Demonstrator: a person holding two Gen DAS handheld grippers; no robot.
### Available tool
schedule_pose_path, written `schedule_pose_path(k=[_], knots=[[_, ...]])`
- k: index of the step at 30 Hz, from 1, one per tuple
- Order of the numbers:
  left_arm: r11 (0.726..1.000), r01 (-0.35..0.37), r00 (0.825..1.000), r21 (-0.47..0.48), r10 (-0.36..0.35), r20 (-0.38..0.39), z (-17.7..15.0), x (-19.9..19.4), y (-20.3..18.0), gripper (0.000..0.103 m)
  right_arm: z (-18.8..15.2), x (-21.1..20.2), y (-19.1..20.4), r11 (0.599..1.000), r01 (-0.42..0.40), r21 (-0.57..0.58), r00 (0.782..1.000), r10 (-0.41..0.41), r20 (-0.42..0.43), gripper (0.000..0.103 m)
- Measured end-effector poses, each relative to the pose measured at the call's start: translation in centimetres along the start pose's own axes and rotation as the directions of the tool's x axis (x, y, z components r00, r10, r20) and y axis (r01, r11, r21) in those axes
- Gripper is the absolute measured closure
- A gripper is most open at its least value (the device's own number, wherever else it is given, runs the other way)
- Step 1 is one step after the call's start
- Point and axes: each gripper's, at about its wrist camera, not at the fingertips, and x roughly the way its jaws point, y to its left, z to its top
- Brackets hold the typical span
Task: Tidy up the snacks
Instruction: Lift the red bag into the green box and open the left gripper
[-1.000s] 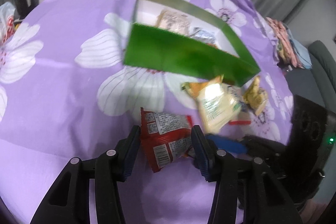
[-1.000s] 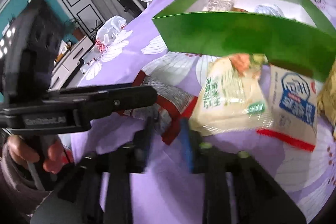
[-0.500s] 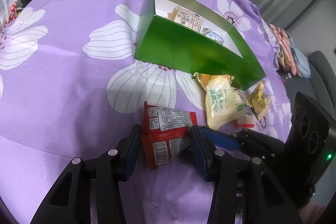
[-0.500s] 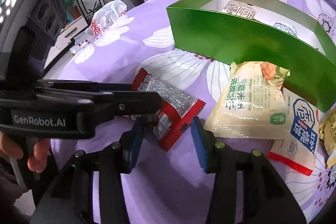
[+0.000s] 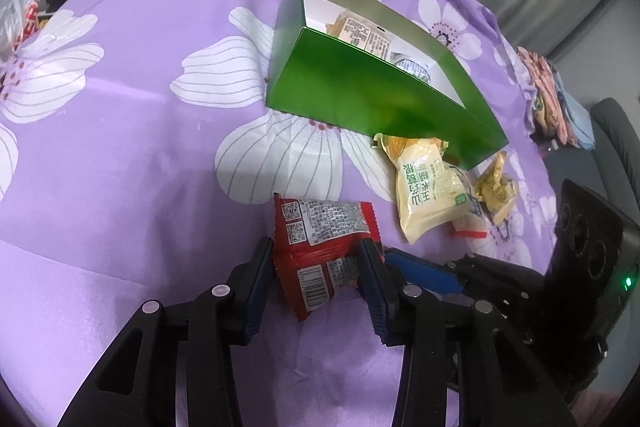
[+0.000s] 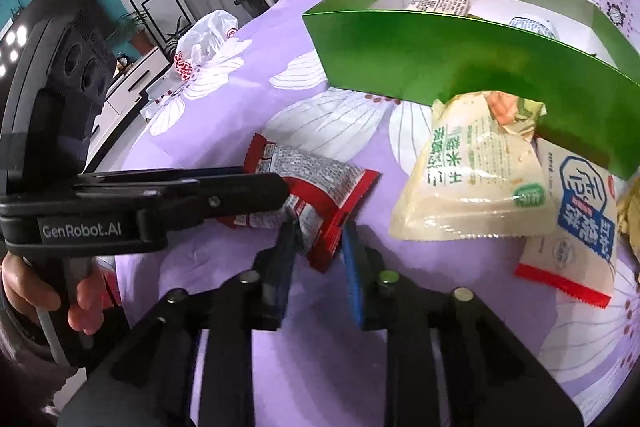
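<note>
Snacks are spread on a purple flowered cloth (image 5: 120,167) in front of a green box (image 5: 372,99), in which a few packets are already seen. A red packet (image 5: 320,251) is clamped between the pads of the left gripper (image 5: 318,275), whose jaws have just been closing and are now pressed on its crumpled sides. The right gripper (image 6: 318,247) is set at the packet's other corner; its jaws have just been closing on that red edge, though contact by both pads cannot be told. A pale yellow packet (image 6: 476,179) and a white-and-blue packet (image 6: 576,227) are seen lying just beside the box.
</note>
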Motion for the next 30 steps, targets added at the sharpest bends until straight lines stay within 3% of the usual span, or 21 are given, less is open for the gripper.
schedule_pose_path(k=[5, 7, 9, 18, 30], knots=[[1.0, 0.005, 1.0, -0.008, -0.005, 0.001, 0.0, 0.3, 0.4, 0.06, 0.0, 0.8, 1.5, 0.992, 0.064, -0.112, 0.998, -0.066, -0.011, 0.074], [1.0, 0.02, 1.0, -0.017, -0.02, -0.002, -0.1, 0.3, 0.5, 0.06, 0.4, 1.0, 1.4, 0.989, 0.07, -0.129, 0.997, -0.073, -0.016, 0.081], [0.999, 0.027, 1.0, -0.017, -0.028, -0.005, -0.1, 0.1, 0.6, 0.061, 0.6, 0.5, 1.0, 0.993, 0.04, -0.113, 0.999, -0.04, 0.004, 0.095], [0.996, 0.08, 0.997, -0.038, -0.079, 0.025, -0.3, -1.6, 0.3, 0.064, 0.6, -0.7, 1.3, 0.996, 0.031, -0.087, 0.999, -0.027, 0.043, 0.096], [0.991, 0.112, 0.986, 0.071, -0.12, 0.113, 3.5, -4.5, -4.1, 0.064, 3.1, -5.9, 1.1, 0.993, 0.07, -0.099, 0.982, -0.051, 0.184, 0.096]])
